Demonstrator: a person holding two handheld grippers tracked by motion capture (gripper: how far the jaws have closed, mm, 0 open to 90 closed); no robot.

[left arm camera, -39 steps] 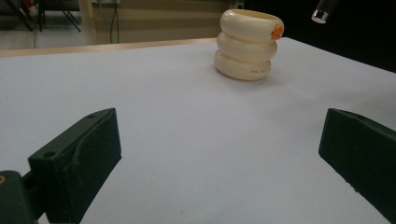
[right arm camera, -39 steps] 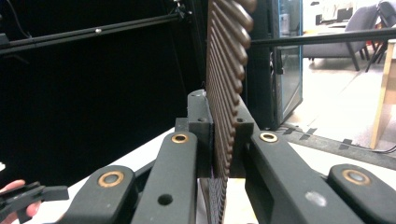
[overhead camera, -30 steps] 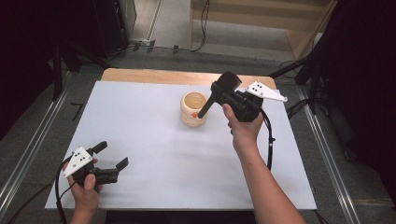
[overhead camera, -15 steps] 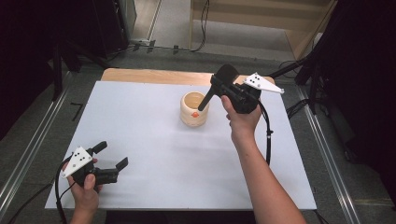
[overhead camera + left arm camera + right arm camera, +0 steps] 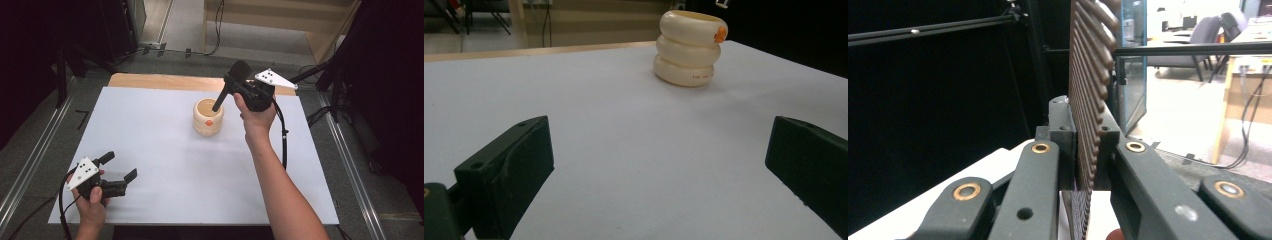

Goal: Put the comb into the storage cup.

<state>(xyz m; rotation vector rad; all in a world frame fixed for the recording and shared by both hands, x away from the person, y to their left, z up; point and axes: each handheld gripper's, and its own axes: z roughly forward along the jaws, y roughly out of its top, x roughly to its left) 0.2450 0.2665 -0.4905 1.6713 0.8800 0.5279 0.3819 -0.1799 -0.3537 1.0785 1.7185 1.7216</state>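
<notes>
A cream ringed cup [image 5: 207,122] with an orange spot stands on the white table sheet [image 5: 165,150]; it also appears far off in the left gripper view [image 5: 686,50]. My right gripper [image 5: 232,82] hovers just right of and above the cup, shut on a dark ribbed flat utensil [image 5: 222,95] whose lower end points into the cup's mouth. In the right gripper view the jaws [image 5: 1085,125] pinch that brown ribbed utensil [image 5: 1090,60] edge-on. My left gripper [image 5: 119,166] rests open near the front left corner, nothing between its jaws [image 5: 659,150].
A wooden strip [image 5: 150,80] borders the sheet's far edge. Metal rails [image 5: 350,165] run along both sides of the table. Cables and dark stands lie on the floor behind. A cable [image 5: 284,135] trails from the right gripper along the forearm.
My right hand has drifted away from me and slightly right, carrying the utensil, whose lower end has risen toward the cup's rim. The left hand has stayed put.
</notes>
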